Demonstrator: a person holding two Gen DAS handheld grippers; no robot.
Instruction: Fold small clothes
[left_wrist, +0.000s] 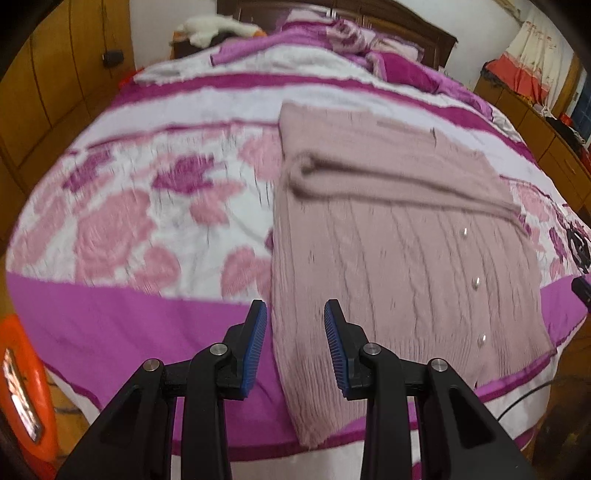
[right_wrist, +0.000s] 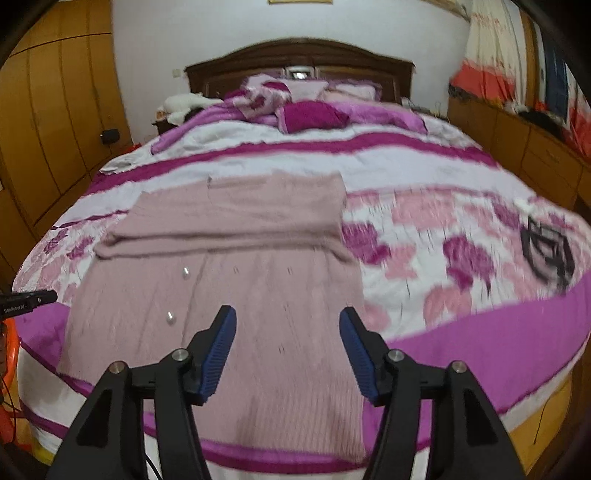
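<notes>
A dusty-pink knit cardigan (left_wrist: 388, 240) with pearl buttons lies flat on the bed, its sleeves folded across the chest as a thick band. In the left wrist view my left gripper (left_wrist: 295, 304) hovers over the cardigan's lower left edge. Its blue pads stand a little apart with nothing pinched between them. The right wrist view has the same cardigan (right_wrist: 266, 280), with my right gripper (right_wrist: 288, 311) open wide above its lower right part, near the hem. Its right fingertip hangs over the cardigan's side edge. Neither gripper holds cloth.
The bed is covered by a pink, white and magenta floral quilt (right_wrist: 461, 258), with pillows (right_wrist: 310, 114) heaped by the wooden headboard. Wooden wardrobes (right_wrist: 55, 110) line the left wall, low cabinets the right. An orange object (left_wrist: 22, 387) stands on the floor at the bed's left corner.
</notes>
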